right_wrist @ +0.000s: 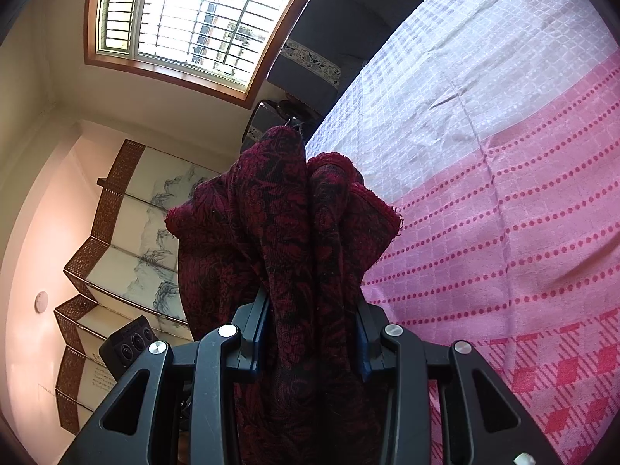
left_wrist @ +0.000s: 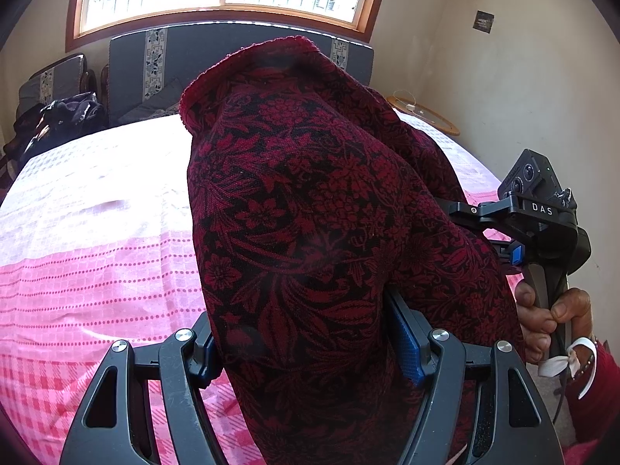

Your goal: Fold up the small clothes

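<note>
A dark red and black floral garment (left_wrist: 310, 209) hangs bunched between both grippers, lifted above the bed. My left gripper (left_wrist: 306, 341) is shut on its cloth, which drapes over and hides the fingertips. The right gripper's body (left_wrist: 542, 217) and the hand holding it show at the right in the left wrist view. In the right wrist view my right gripper (right_wrist: 314, 333) is shut on a thick bunch of the same garment (right_wrist: 294, 224), whose folds rise between the fingers and hide the tips.
A bed with a pink and white patterned cover (left_wrist: 97, 232) lies below; it also shows in the right wrist view (right_wrist: 503, 193). A dark sofa with clothes (left_wrist: 62, 116) stands under the window. A folding screen (right_wrist: 116, 252) stands by the wall. A round wooden frame (left_wrist: 426, 116) leans at the bed's far corner.
</note>
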Demonstrator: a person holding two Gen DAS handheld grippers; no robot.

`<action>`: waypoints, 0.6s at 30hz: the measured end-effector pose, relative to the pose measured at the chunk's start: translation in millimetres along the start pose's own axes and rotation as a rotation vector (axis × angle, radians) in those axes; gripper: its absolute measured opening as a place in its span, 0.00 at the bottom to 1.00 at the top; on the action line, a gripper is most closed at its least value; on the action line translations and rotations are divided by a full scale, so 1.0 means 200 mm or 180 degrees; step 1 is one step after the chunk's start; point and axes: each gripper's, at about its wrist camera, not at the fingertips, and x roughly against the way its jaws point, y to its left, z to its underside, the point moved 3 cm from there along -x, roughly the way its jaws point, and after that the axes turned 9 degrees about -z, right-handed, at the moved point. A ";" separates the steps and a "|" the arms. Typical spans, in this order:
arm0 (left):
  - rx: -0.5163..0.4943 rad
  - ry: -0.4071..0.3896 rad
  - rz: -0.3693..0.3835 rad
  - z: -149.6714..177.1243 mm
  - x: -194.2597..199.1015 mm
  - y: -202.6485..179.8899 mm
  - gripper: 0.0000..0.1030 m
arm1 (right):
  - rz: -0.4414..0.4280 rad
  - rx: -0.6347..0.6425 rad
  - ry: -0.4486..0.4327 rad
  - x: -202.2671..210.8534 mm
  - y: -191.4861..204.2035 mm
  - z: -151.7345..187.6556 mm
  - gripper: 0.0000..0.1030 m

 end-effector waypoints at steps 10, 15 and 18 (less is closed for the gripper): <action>0.0016 0.0018 -0.0079 0.02 -0.04 -0.02 0.69 | 0.0081 0.0008 0.0059 -0.05 -0.06 -0.01 0.32; 0.0023 0.0038 -0.0109 0.02 -0.07 -0.02 0.69 | 0.0149 0.0014 0.0085 -0.07 -0.12 -0.01 0.32; 0.0042 0.0045 -0.0112 0.03 -0.10 -0.01 0.69 | 0.0204 0.0053 0.0103 -0.08 -0.13 -0.01 0.32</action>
